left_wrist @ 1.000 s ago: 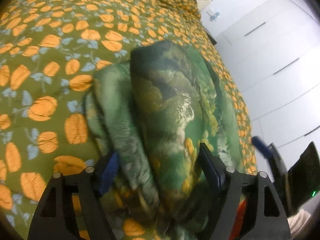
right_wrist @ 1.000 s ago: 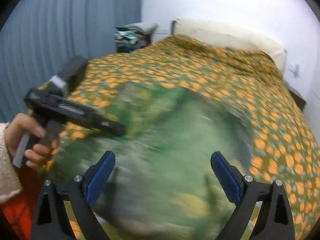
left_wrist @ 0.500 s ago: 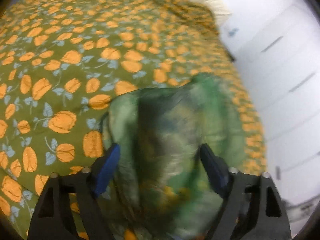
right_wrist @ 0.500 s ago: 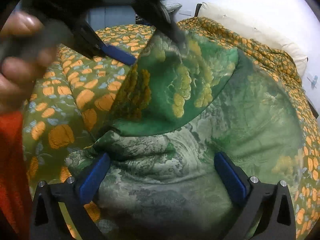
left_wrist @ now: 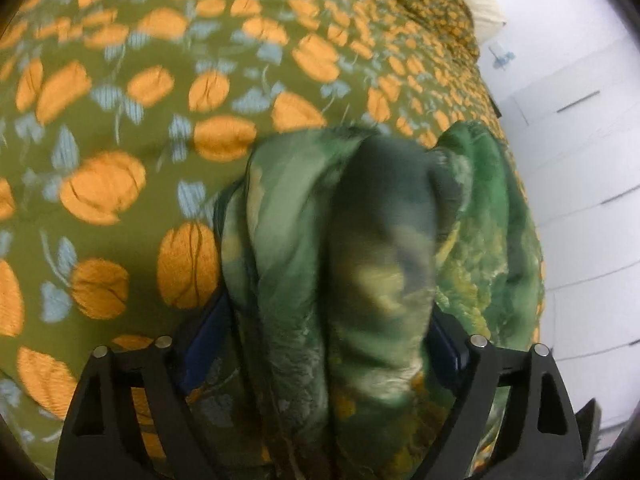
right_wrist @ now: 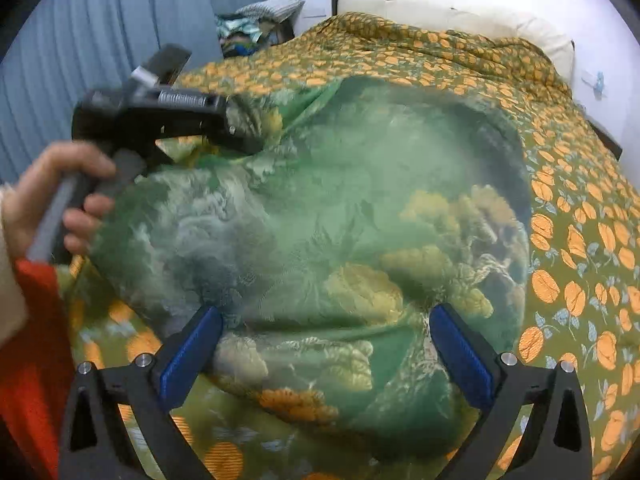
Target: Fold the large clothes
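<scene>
Bedspread [right_wrist: 568,264] underneath; green garment [left_wrist: 360,260] apparently hides left hand-held gripper [left_wrist: 324,344] pads.

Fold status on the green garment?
Done: green garment lies doubled over on the bedspread. In hand: the left hand-held gripper holds a bunched fold; the right hand-held gripper straddles the near edge, open. Left: flattening, final folds.

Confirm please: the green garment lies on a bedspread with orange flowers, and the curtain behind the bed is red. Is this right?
Not quite. The curtain is blue-grey, as the right wrist view shows. The green garment does lie on the bedspread with orange flowers.
</scene>
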Demonstrator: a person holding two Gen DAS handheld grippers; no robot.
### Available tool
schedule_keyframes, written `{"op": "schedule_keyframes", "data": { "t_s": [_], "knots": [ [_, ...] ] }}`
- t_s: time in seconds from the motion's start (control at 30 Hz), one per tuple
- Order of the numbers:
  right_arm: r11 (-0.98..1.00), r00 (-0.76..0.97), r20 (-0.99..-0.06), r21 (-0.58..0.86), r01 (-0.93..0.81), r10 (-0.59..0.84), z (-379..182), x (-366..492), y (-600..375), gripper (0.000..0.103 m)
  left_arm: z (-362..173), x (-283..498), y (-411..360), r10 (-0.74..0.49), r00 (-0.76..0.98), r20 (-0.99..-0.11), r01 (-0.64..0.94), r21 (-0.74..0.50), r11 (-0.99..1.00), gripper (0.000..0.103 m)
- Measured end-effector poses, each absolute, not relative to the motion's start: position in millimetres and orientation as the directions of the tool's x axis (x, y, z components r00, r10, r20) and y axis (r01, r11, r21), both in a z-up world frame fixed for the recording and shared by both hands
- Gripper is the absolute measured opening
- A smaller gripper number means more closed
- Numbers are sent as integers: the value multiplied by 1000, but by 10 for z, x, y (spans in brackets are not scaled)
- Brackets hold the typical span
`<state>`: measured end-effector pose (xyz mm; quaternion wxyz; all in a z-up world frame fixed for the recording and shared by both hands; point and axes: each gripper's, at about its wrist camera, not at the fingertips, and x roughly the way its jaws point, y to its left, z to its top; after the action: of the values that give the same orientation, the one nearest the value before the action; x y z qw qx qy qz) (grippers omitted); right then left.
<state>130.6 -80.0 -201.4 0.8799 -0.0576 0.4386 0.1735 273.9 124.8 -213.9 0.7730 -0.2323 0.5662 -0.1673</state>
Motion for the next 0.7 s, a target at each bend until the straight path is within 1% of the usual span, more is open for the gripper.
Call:
{"op": "schedule_keyframes", "data": {
  "t_s": [0.07, 0.17, 0.27, 0.4, 0.53, 0.7],
  "knots": [
    [934, 561, -791, 40, -354, 246, -1975, 1303, -782, 103, -2088, 2713, 1266, -527, 318, -788, -6, -558, 830, 89],
    [939, 580, -779, 34, -343, 239, -1757, 1228, -825, 103, -1869, 2626, 1297, -536, 357, -765, 33, -563, 826, 90],
    [961, 613, -772, -7, -277, 172, -1525, 1121, -943, 102, -1597, 2502, 1385, -544, 397, -740, 63, -569, 820, 91],
    [986, 629, -775, -53, -158, 59, -1289, 974, -1141, 103, -1144, 2245, 1482, -520, 463, -718, 138, -521, 842, 94],
    [994, 619, -783, -106, -29, -65, -1133, 836, -1310, 103, -909, 1970, 1570, -495, 501, -710, 169, -481, 860, 98],
    [994, 600, -795, -104, 12, -91, -1060, 706, -1459, 103, -787, 1642, 1480, -385, 550, -741, 171, -352, 920, 99]
  ]
}}
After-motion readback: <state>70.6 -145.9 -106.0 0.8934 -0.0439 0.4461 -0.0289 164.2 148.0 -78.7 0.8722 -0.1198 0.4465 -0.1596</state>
